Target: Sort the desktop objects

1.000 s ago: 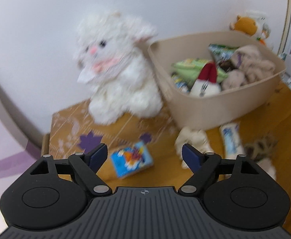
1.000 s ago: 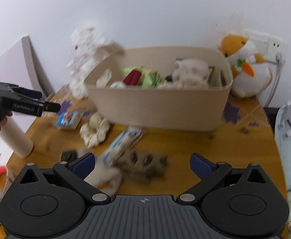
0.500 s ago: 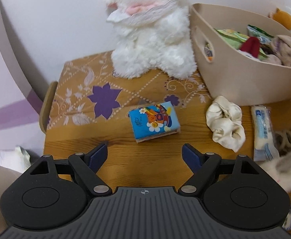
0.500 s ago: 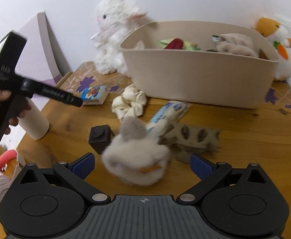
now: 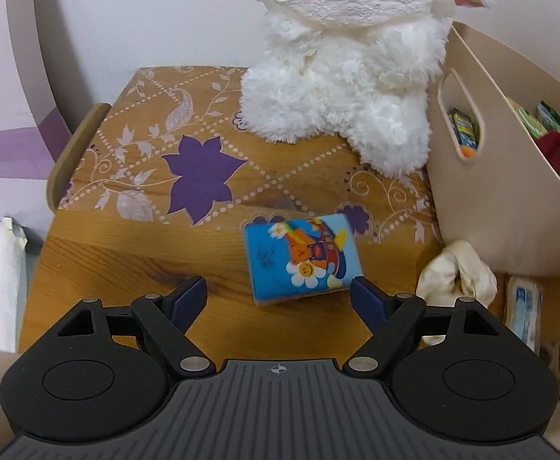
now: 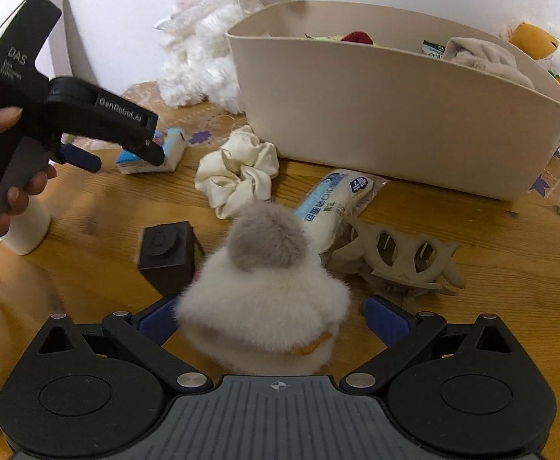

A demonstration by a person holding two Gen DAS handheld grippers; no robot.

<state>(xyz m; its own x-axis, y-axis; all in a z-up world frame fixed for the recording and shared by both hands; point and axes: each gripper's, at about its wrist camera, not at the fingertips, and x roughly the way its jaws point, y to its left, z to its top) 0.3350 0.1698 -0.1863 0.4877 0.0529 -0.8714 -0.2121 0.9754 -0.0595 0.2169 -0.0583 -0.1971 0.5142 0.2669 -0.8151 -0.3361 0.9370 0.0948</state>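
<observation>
Tissue pack [image 5: 303, 258] sits between left gripper's [image 5: 279, 299] spread fingers; right gripper [image 6: 272, 320] likewise gapes.

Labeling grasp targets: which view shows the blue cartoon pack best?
Left wrist. The blue cartoon pack sits unobstructed, printed face up, ahead of the open left tool. In the right wrist view it is small, with that tool partly covering it.

My matte black left gripper [image 6: 123, 155] carried white "GenRobot.AI" lettering; my black right gripper [image 6: 270, 320] had blue finger pads [image 6: 385, 320], silver screws, a ribbed grey body.
</observation>
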